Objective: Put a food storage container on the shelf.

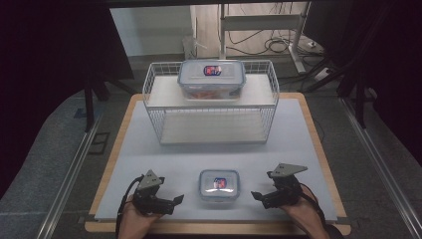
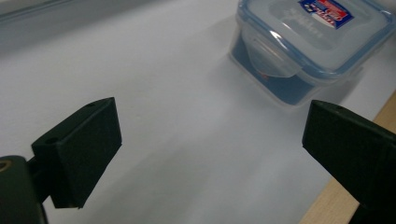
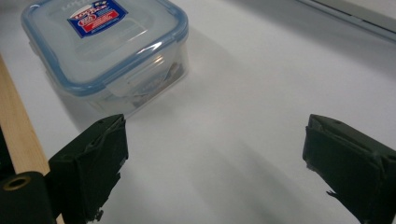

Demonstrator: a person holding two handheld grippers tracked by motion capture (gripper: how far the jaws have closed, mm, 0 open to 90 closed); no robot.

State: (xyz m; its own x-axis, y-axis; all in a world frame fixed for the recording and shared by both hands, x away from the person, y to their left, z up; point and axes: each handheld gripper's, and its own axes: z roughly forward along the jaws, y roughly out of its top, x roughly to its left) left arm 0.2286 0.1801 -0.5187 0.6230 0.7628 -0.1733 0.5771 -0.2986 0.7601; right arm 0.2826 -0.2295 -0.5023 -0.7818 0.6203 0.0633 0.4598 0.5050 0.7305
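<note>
A small clear lidded box with a blue rim and a red-blue label (image 1: 219, 185) sits on the white mat near the table's front edge, between my two grippers. My left gripper (image 1: 174, 201) lies just left of it, pointing right, open and empty. My right gripper (image 1: 257, 196) lies just right of it, pointing left, also open and empty. In the left gripper view the small box (image 2: 313, 42) stands ahead at the upper right, beyond the left gripper (image 2: 210, 126). In the right gripper view the small box (image 3: 105, 42) stands at the upper left, past the right gripper (image 3: 215, 135).
A white wire rack (image 1: 159, 107) with two shelves stands at the back of the mat (image 1: 298, 134). A larger lidded box (image 1: 212, 77) rests on its top shelf. Wooden table edges (image 1: 214, 229) border the mat. Desk legs and cables lie on the floor behind.
</note>
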